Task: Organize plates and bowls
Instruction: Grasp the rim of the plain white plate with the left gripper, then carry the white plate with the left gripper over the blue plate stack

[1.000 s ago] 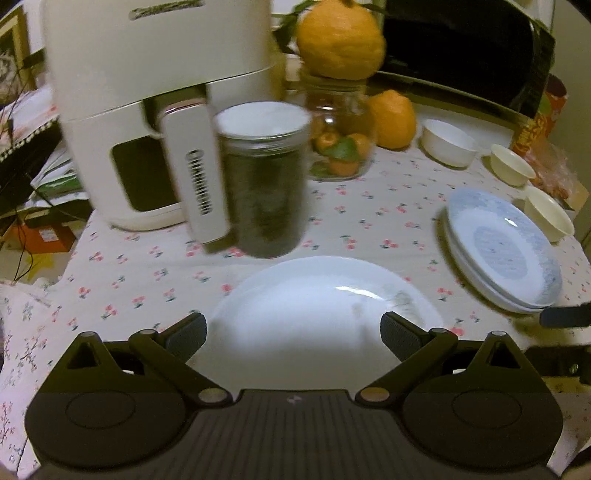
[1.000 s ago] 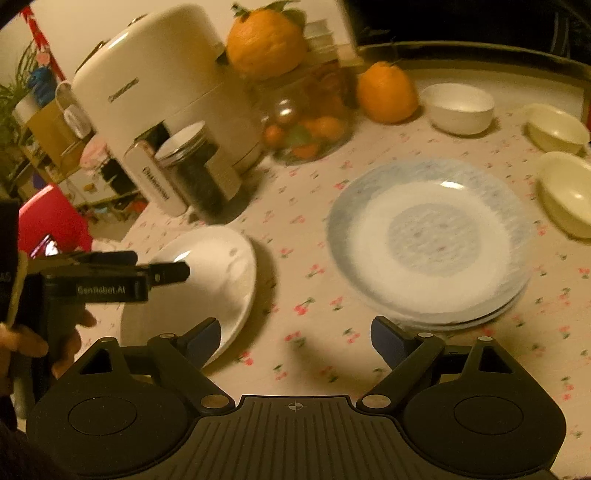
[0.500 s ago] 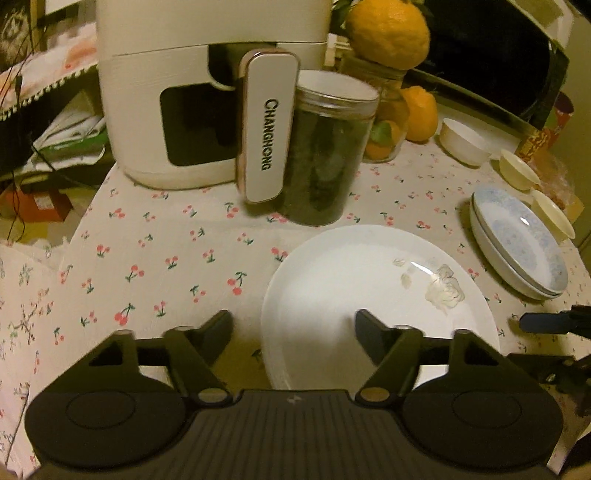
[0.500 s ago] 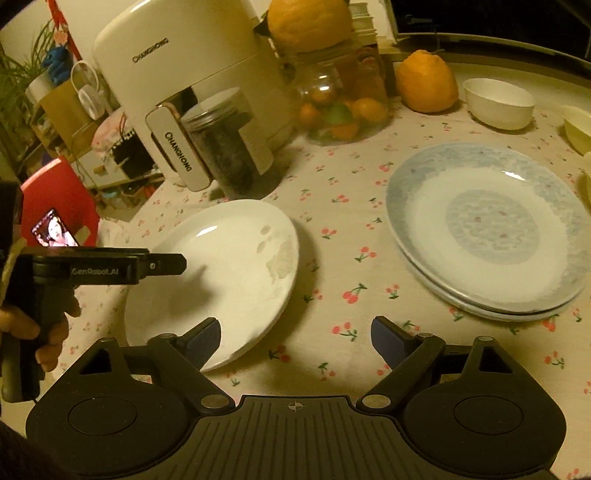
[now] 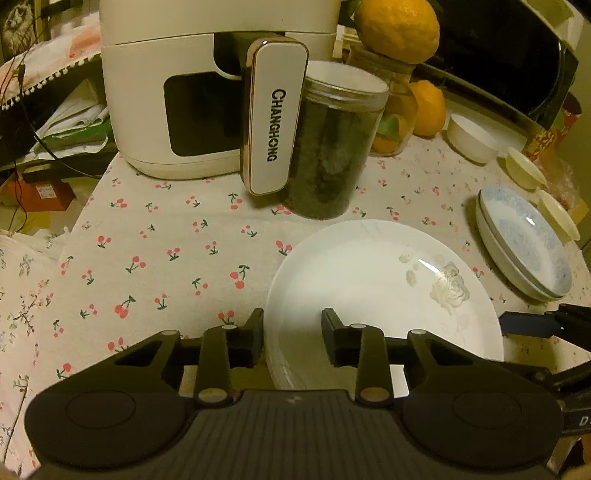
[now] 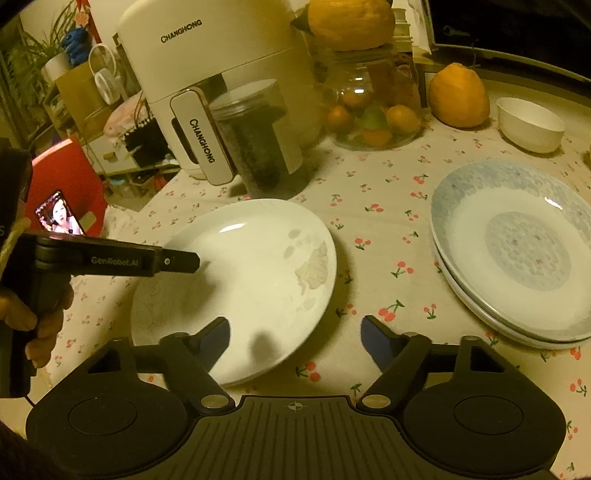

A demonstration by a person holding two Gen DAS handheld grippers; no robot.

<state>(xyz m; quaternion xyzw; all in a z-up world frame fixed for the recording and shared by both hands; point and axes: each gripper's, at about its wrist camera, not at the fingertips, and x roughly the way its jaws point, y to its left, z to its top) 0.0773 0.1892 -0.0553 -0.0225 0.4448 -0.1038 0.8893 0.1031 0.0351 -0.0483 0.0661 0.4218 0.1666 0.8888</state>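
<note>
Across the whole frame in both views spreads the surface, covered by a cloth printed with cherries. At upper left of the left wrist view stands a cream air fryer, its handle lettered CHANGHONG, with a clear jar of dark contents just beside it. A large orange fruit sits on a glass jar at the top of the frame.

Lower centre lies the white plate, flat on the cloth, with a pale flower print near its right side. At the right edge sits the stack of blue-patterned plates, well apart from the white plate. Behind that stack stand a white bowl and two cream bowls.

The left claw straddles the near left rim of the white plate; its jaws have just been closing to a narrow gap, one finger outside the rim and one over the plate. I cannot tell whether the pads press on the rim.

The right claw stands fairly wide, its jaws having just been closing, with the plate's near right edge between its fingers and not gripped.
</note>
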